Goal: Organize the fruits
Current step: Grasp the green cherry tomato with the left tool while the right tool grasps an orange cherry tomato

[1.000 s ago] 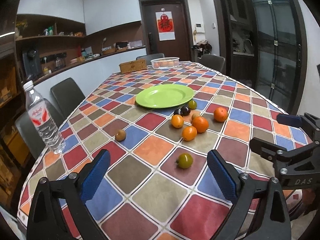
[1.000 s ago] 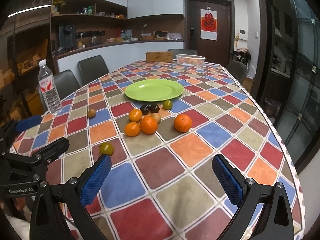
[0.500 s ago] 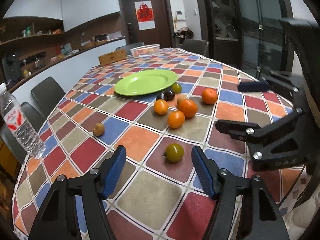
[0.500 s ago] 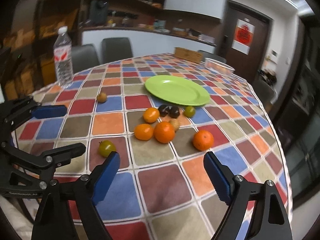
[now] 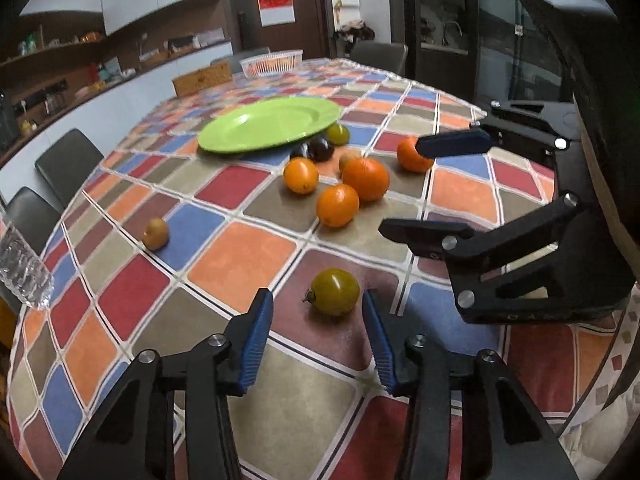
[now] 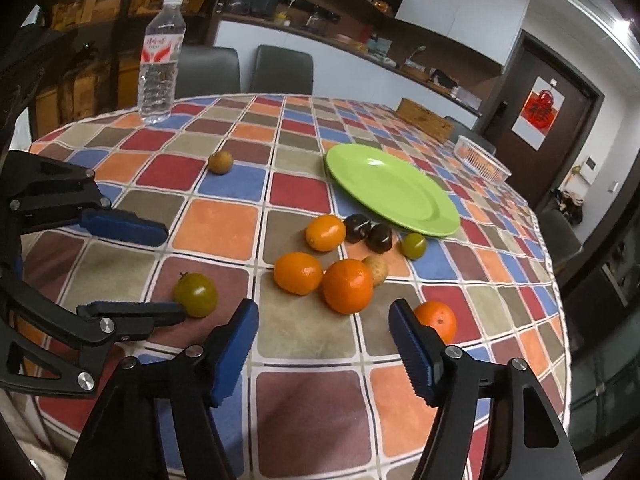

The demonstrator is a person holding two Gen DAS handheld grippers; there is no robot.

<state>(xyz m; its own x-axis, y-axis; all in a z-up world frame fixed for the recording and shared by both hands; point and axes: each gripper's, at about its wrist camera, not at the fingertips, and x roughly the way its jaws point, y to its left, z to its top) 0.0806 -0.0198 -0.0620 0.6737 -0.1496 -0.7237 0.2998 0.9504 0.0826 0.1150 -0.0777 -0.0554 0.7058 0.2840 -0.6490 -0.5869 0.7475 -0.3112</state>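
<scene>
Near the front edge of the checkered table, the left gripper has come much closer to the green tomato than it was one second ago. Its blue fingers were then spread wide and the tomato lay well ahead; now the fingers are narrower, but not closed, and the tomato sits between their tips, at 12 o'clock from the gripper. No pad touches the fruit yet, as far as the left wrist view shows.

The right gripper has also moved forward and lower. Its fingers stand moderately wide and hold nothing. The nearest orange is just beside its right finger, at about 1 o'clock, and a bigger orange lies at 12 o'clock, close to two other oranges, a small brown fruit and two dark fruits.

The green plate is bare, at 12 o'clock behind the fruit group, so no fruit appears organized yet. A brown fruit lies apart at 11 o'clock, and a water bottle stands far at the table's edge.

Judging from this change, the first pick is starting: the left gripper probably needs only to close on the tomato, gently, because the round fruit may roll away or be squeezed.
</scene>
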